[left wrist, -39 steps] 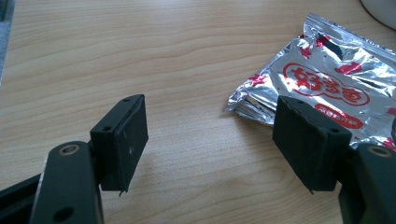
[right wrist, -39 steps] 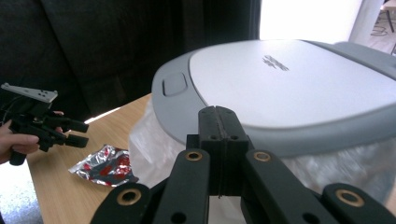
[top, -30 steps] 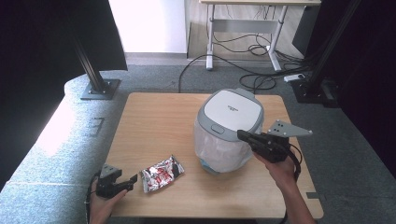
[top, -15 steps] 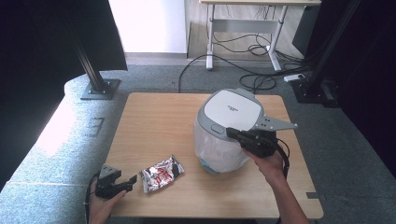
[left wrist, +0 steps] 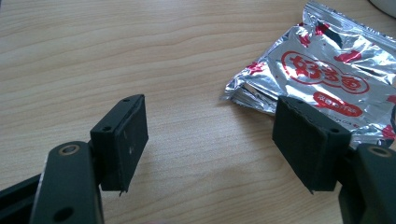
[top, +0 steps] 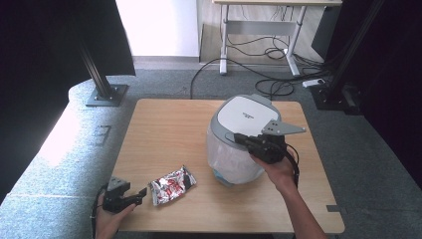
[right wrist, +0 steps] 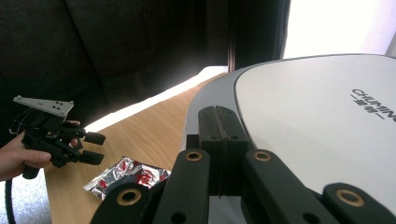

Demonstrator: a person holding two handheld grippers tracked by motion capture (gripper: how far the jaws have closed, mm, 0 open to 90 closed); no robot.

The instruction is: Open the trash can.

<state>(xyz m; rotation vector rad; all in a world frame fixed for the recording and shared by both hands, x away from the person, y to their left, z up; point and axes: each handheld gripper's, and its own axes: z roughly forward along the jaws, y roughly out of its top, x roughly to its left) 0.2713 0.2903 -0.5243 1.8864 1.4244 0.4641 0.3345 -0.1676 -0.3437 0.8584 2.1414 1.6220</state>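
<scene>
A small bin (top: 234, 159) with a pale translucent body stands on the right half of the wooden table (top: 169, 129). Its white lid (top: 246, 113) has a grey rim and is down. My right gripper (top: 238, 139) is shut, and its tips rest against the near side of that rim (right wrist: 201, 105); in the right gripper view the jaws press together with nothing between them (right wrist: 218, 125). A crumpled silver and red snack packet (top: 171, 184) lies flat near the front left. My left gripper (top: 141, 195) is open just left of the packet (left wrist: 327, 70), apart from it, with bare wood between its pads (left wrist: 126, 140).
The table's front edge runs close under my left hand (top: 107, 224). Grey carpet surrounds the table, with a black stand base (top: 105, 94) at the back left, cables (top: 273, 84) and a desk frame behind. Dark curtains hang on both sides.
My right gripper has moved left and up along the bin, so its tips now meet the lid's rim. The left gripper and the packet have stayed put.
</scene>
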